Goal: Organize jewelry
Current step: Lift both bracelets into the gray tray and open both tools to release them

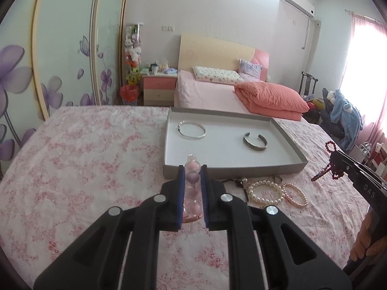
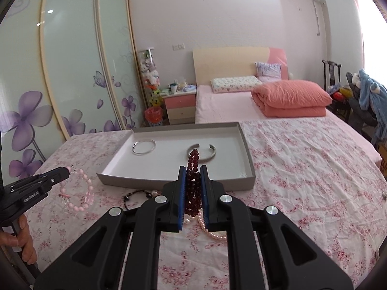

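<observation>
You're carrying one bracelet in each tool toward the tray.
Your left tool (image 1: 192, 169) is clamping the pink beads (image 2: 77, 191) and your right tool (image 2: 193, 169) is clamping the dark red beads (image 2: 193, 183), both lifted off the cloth, likely heading to the grey tray (image 2: 249, 154) where a silver bangle (image 2: 144, 146) and a cuff (image 2: 202, 153) are already lying apart. Pearl strands (image 1: 267, 192) and a black piece (image 2: 133, 195) are waiting on the pink floral bedspread (image 2: 302, 169) in front of the tray. Bedroom: wardrobe, second bed behind.
</observation>
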